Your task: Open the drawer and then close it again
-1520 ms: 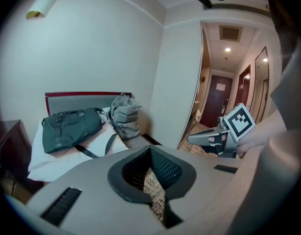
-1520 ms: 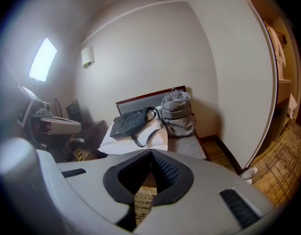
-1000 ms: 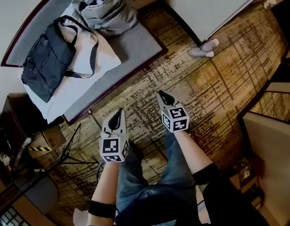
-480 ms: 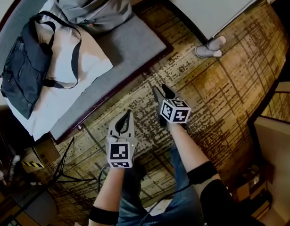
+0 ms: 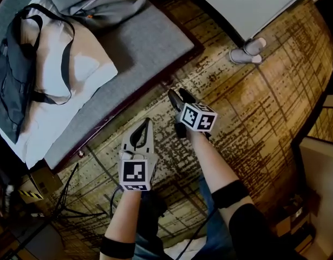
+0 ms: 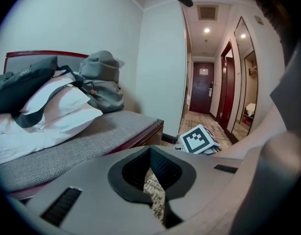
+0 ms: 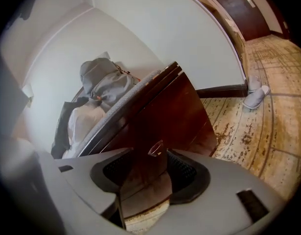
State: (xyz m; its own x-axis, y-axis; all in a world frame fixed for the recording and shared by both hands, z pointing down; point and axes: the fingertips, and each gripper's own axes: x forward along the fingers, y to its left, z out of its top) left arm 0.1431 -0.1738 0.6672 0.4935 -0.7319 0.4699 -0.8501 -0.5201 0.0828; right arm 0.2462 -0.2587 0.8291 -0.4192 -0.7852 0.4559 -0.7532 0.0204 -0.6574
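Our right gripper has just opened its jaws wide, empty, facing the drawer handle. Our left gripper is closed on nothing.

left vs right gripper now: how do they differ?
Left gripper: jaws shut, tips together; right gripper: jaws apart, having just been opening.
Only carpet shows past the left gripper's jaws; the right gripper frames the drawer handle on the dark bed base between its jaws, untouched.
In the head view the right gripper sits nearer the bed base than the left gripper.
Shared: both grey, marker cube on top, nothing held.
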